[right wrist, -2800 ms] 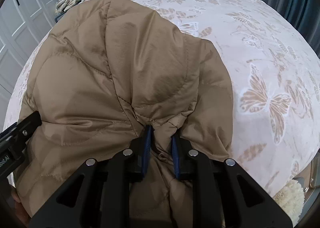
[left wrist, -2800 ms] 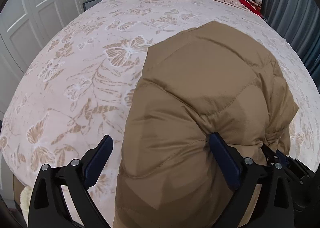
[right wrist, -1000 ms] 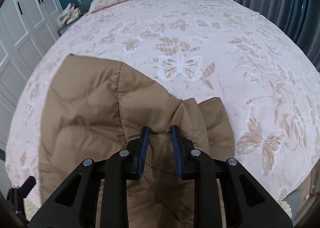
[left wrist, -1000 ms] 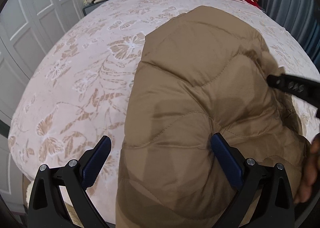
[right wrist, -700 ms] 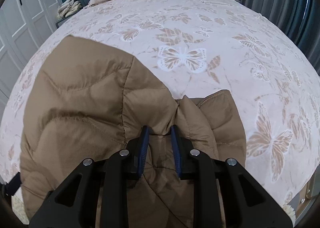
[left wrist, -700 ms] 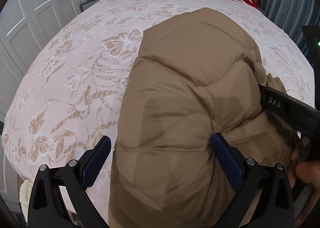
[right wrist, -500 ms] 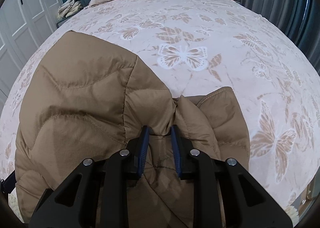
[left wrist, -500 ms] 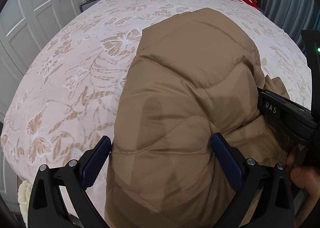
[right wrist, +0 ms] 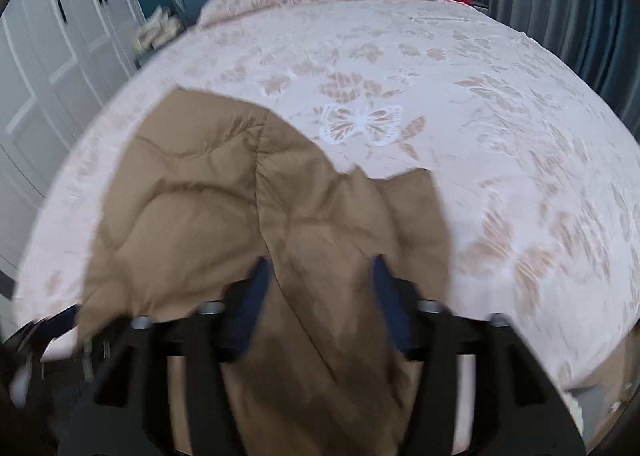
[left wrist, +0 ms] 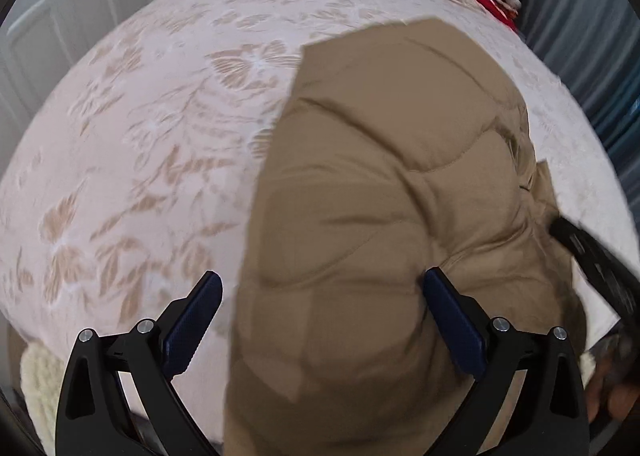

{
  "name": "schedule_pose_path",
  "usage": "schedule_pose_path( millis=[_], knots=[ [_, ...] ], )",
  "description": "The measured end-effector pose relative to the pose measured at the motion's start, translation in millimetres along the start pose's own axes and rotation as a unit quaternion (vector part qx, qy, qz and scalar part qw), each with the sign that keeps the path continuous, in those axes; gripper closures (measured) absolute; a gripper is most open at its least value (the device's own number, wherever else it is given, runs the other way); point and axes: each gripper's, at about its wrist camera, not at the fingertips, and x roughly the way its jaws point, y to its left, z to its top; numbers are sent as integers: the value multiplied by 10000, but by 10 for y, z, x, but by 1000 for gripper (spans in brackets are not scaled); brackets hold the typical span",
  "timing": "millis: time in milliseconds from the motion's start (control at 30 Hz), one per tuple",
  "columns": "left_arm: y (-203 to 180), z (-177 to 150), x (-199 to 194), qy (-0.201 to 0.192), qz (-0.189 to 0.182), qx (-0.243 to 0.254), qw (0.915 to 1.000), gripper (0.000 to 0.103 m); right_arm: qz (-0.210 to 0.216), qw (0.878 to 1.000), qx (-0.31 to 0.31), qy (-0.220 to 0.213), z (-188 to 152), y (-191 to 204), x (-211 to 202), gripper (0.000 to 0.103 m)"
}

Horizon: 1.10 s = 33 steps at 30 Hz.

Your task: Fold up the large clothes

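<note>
we see the tan quilted padded jacket point(left wrist: 384, 216) in the lower centre of both frames, on the pink bedspread with butterfly print point(left wrist: 152, 128), its long axis running from the near bed edge up toward the pillows. our left gripper point(left wrist: 320, 320) is spread wide, the jacket's left border between its jaws. our right gripper point(right wrist: 320, 296) is blurred but parted, with fabric between the pads and not pinched. the jacket lies straight ahead of both grippers; we judge the right one sits nearer the loose flap.

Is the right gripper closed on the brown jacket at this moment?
No, the right gripper is open: its blue fingers stand apart over the brown quilted jacket.
</note>
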Motion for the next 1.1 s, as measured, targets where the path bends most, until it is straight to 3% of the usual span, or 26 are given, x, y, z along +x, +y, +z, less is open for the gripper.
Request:
schedule_pose_path(
  millis=[100,267,333,400,533,767,1100],
  knots=[
    [65,-40,-123,-95,7,-2,10000,5,73,9997,220,67,-158,-231,-217,41],
    [147,-96,-146,14,-186,-138,9997,5,798,9878,1198,593,-456,-620,-135,38],
    [185,-123,-132,62,-316,-263,9991,5,967,9824,1425,725,-538,-642,-64,37],
    [190,-149,-136,82,-386,-309,9987,5,1226,9757,1616,824,-592,-644,4,31],
    [221,-175,-117,139,-539,-405,9976,5,1385,9721,1630,965,-659,-591,97,23],
    [285,-189,-16,170,-860,-611,9943,5,2228,9325,2529,1295,-865,-727,349,20],
    [414,-204,196,286,-1702,-1109,9787,5,2502,9282,2485,1188,-817,-665,488,13]
  ],
)
